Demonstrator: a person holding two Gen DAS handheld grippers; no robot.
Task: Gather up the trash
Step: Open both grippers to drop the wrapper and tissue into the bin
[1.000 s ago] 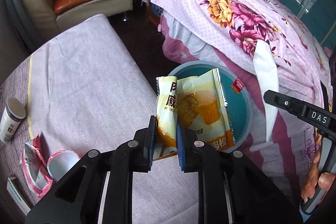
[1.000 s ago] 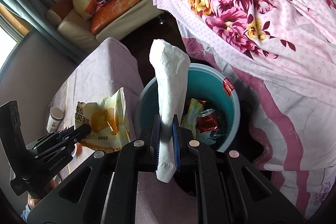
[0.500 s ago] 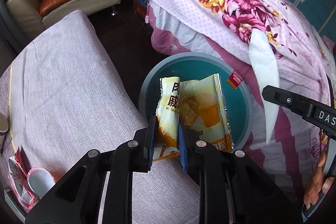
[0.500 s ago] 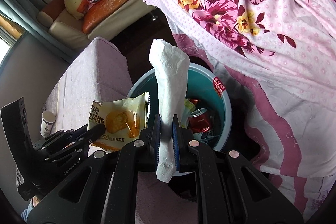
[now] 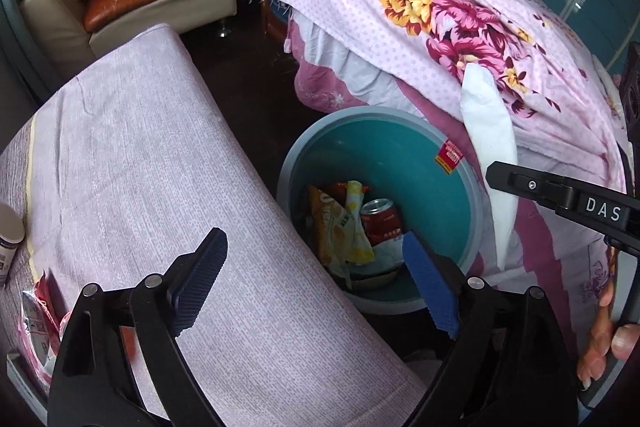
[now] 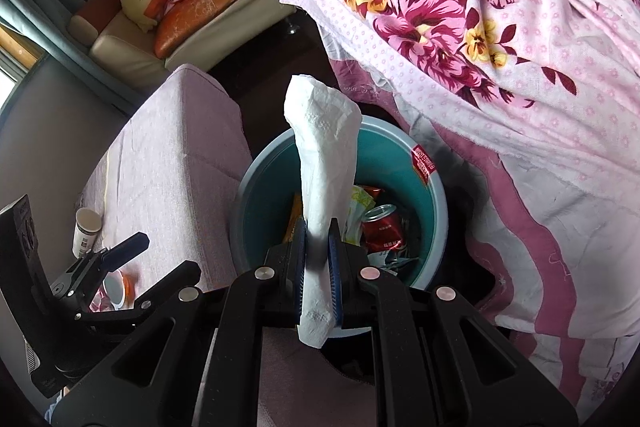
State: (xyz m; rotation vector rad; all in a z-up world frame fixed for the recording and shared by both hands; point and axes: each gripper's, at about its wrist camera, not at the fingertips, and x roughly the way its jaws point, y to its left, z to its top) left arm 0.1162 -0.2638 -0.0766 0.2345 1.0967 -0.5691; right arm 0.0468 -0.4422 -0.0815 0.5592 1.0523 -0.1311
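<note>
Left cam: left gripper (image 5: 312,267) jaws are opening wide w/ nothing between them, right over the teal bin (image 5: 424,151). Snack wrapper (image 5: 340,231) lies down in the bin next to a red can (image 5: 380,221).

Right cam: right gripper (image 6: 318,243) is clamped tight on a white tissue (image 6: 324,147), sticking up above the bin (image 6: 434,187).

bin (image 5: 420,163) mouth is wide open from above, but it's squeezed between the table (image 5: 140,167) edge and the bed (image 5: 440,27), trash piled at the bottom
</note>
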